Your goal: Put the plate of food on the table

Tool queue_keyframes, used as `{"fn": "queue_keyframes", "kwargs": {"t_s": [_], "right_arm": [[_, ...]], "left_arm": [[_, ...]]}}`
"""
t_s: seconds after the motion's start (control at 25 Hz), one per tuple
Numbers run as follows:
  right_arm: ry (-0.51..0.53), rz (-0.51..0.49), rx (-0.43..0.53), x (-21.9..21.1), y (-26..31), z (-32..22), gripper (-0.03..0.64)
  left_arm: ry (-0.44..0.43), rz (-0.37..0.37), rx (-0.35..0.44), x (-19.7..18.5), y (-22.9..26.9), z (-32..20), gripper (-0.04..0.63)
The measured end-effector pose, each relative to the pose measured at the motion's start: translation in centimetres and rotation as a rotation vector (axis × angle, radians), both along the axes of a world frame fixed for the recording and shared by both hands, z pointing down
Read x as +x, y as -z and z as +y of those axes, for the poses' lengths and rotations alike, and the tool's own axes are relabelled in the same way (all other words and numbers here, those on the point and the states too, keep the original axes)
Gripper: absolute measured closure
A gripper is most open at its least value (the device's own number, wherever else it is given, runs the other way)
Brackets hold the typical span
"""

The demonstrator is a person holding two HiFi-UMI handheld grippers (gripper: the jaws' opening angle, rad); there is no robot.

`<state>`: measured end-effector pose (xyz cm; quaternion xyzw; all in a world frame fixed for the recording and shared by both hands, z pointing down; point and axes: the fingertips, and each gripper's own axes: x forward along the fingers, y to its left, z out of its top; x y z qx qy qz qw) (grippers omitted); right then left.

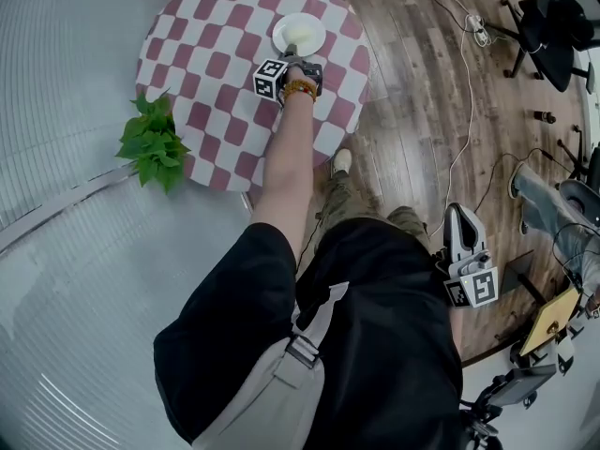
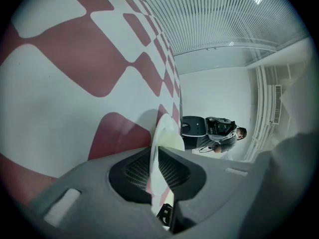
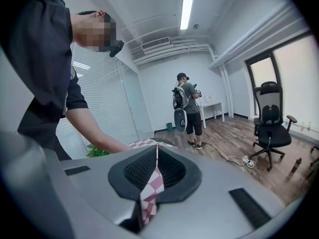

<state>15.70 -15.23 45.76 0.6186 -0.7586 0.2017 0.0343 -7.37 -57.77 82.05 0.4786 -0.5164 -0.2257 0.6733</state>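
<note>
Left arm (image 1: 286, 153): stretching forward over the table (image 1: 211, 59).
Left gripper (image 1: 292, 57): pinching the plate (image 1: 300, 34) by its near rim.
Right gripper (image 1: 459, 216): hanging low at the side, jaws meeting on nothing.

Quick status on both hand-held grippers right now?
Left hand-held gripper: closed on the rim of the plate.
Right hand-held gripper: closed, empty.

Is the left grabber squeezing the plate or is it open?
Shut on it. In the left gripper view, the left gripper has both dark pads pressed against the white plate.
</note>
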Motion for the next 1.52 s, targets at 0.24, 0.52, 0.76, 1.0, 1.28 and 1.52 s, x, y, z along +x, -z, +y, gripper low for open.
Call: {"fn": "queue_keyframes", "kwargs": {"t_s": [0.24, 0.52, 0.76, 1.0, 1.28, 1.52], "right_arm": [[0.029, -0.006, 0.015, -0.7, 0.1, 0.2, 0.604], [0.028, -0.034, 0.041, -0.9, 0.0, 1.0, 0.604], [0.024, -0.083, 0.058, -0.8, -0.1, 1.3, 0.604], [0.046, -0.107, 0.08, -1.1, 0.0, 0.9, 0.604], [0.102, -0.149, 0.109, -2.8, -0.4, -0.6, 0.604], [0.197, -0.175, 0.135, -5.0, -0.7, -2.3, 0.604]], "left_arm": [[-0.008, -0.025, -0.001, 0.0, 1.2, 0.7, 0.547], [-0.048, -0.025, -0.068, 0.4, 0.8, 2.3, 0.493], [-0.124, -0.078, -0.108, 0.4, 1.1, 3.6, 0.4], [-0.091, -0.063, -0.116, -0.8, 1.7, 5.7, 0.4], [-0.028, -0.031, -0.124, -3.0, 1.9, 9.5, 0.4], [0.017, -0.016, -0.134, -5.7, 1.6, 14.0, 0.4]]}}
